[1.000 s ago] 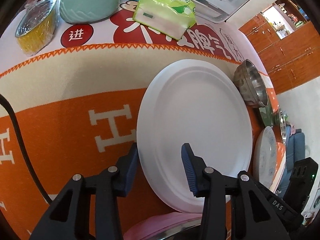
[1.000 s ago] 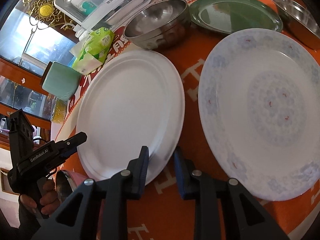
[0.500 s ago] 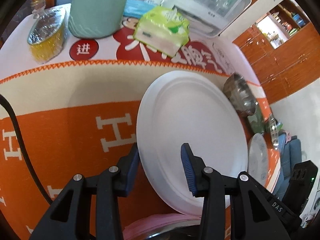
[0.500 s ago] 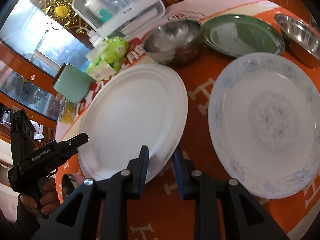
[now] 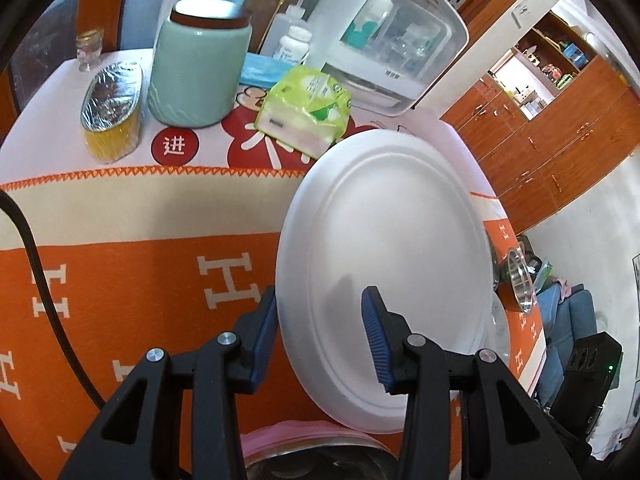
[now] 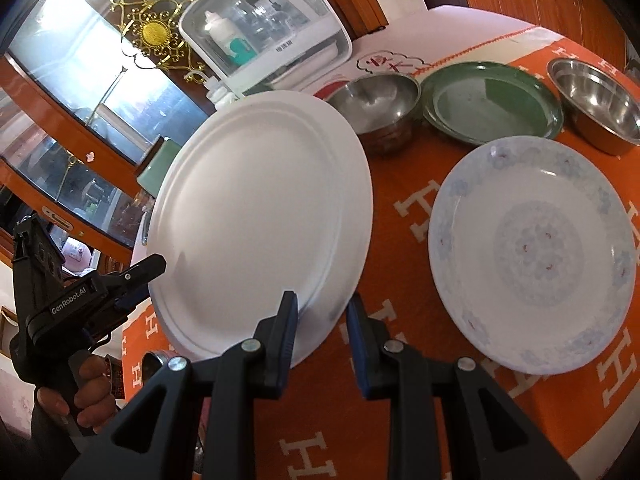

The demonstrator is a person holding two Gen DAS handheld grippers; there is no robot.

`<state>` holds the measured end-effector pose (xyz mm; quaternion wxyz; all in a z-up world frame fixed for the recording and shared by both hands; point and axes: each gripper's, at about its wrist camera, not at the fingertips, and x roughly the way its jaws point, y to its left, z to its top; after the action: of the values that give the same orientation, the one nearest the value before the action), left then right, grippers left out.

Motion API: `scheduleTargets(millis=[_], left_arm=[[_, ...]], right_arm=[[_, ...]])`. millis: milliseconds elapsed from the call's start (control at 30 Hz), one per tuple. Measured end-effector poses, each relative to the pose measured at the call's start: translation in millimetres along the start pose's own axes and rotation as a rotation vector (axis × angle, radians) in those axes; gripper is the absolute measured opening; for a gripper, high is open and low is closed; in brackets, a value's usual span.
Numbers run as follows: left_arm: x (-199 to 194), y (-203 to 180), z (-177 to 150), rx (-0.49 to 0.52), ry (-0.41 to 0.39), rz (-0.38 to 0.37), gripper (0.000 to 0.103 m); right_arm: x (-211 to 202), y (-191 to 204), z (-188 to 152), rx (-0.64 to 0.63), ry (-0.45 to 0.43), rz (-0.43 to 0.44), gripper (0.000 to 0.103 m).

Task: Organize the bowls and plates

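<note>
While both grippers clamp opposite edges of one white plate (image 6: pixel 260 216), it hangs tilted above the orange tablecloth (image 6: pixel 400 420). The left gripper (image 5: pixel 320 336) pinches its rim, and the right gripper (image 6: pixel 320 332) pinches the near edge. Three plates show in all: the white one, a flowered plate (image 6: pixel 532 256) and a green plate (image 6: pixel 492 104), both lying empty on the cloth. Two steel bowls (image 6: pixel 376 100) (image 6: pixel 592 100) stand empty beside the green plate. A clear-fronted box (image 5: pixel 392 36) holds bottles.
</note>
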<state>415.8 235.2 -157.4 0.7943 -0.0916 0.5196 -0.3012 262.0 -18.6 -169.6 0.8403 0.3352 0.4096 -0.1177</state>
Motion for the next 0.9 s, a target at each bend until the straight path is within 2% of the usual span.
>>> scheduleTargets(millis=[433,900], left_arm=[[-47,-25,-24,0.033,-0.055,0.016,0.04],[-89,-74,-66,0.071,-0.09,0.004,0.04]], right_arm=[[-44,0,-12,-0.02,-0.089,0.036,0.025],[-111,-21,-31,-0.054,-0.194,0.041,0.025]])
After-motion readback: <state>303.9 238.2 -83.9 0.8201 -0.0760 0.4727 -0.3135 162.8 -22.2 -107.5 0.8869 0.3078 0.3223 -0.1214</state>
